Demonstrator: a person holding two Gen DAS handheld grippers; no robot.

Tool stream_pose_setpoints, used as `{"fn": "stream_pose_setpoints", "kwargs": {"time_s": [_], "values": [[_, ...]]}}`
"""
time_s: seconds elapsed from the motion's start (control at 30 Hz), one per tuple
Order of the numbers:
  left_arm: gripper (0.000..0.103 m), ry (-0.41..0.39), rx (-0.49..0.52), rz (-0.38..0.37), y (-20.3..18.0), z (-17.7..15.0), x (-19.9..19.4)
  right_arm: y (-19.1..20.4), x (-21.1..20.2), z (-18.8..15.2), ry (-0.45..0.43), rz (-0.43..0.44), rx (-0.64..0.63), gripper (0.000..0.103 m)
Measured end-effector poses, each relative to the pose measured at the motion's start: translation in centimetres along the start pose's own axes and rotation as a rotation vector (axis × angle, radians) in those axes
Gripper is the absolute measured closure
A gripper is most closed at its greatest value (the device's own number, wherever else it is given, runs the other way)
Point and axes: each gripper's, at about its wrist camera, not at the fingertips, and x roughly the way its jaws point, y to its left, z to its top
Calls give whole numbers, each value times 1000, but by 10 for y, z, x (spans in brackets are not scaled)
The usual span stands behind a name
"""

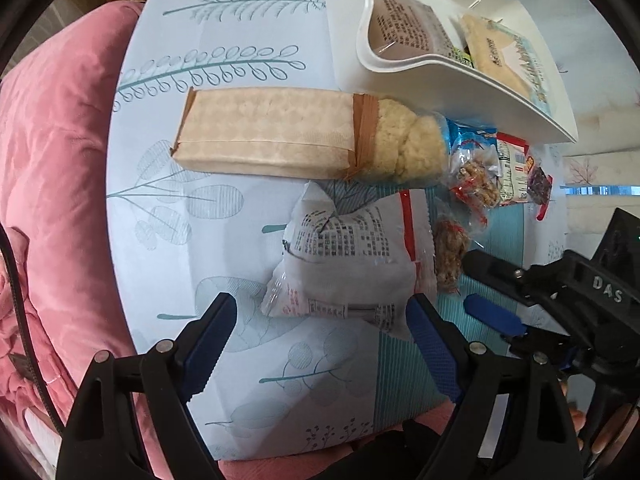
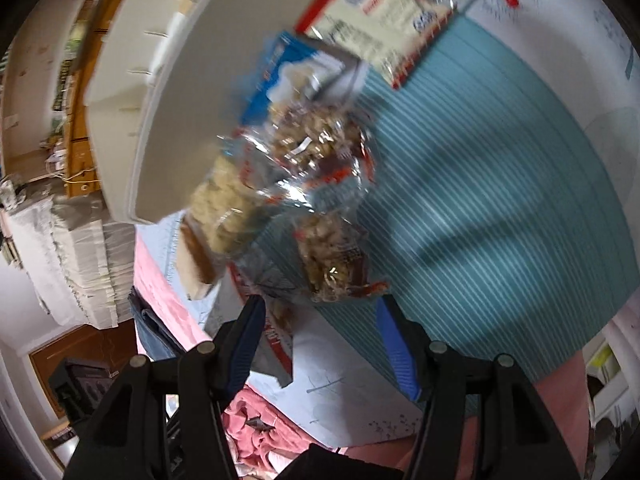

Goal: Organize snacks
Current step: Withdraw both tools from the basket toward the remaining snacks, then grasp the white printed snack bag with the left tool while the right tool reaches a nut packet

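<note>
A round desk (image 1: 248, 32) covered with a pale leaf-printed cloth is seen from both wrist views, with a pink quilt (image 1: 52, 168) beside it. The left tongs (image 1: 324, 344) are held spread above a white snack bag (image 1: 352, 256) printed with dense text; the bag lies between the blue pads (image 1: 434, 354) but is not pressed by them. Beyond it a long beige paper pack of rice crackers (image 1: 280, 132) is laid across the cloth. To its right a cluster of small clear nut-bar packets (image 1: 476, 184) is gathered beside a red-and-white packet (image 1: 516, 172). A white bin (image 1: 448, 76) stands at the far edge, tilted in view, with two packets already placed inside. The right tongs (image 2: 320, 344) are also held apart, just short of the blurred nut-bar packets (image 2: 328, 208), and nothing is pinched. The right tongs (image 1: 492, 292) are seen at the lower right of the left view, near a nut bar (image 1: 450, 252).
</note>
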Motion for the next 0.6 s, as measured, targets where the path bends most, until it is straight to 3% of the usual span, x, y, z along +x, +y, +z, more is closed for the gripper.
{"fn": "stream_pose_setpoints", "kwargs": {"time_s": [0.33, 0.5, 0.6], "values": [[18, 42, 10, -38, -10, 13, 21, 5, 22, 9, 32, -91, 22, 44], [29, 55, 37, -61, -21, 18, 26, 12, 23, 14, 24, -103, 3, 46], [30, 45, 63, -44, -28, 21, 26, 18, 21, 20, 20, -107, -6, 46]]}}
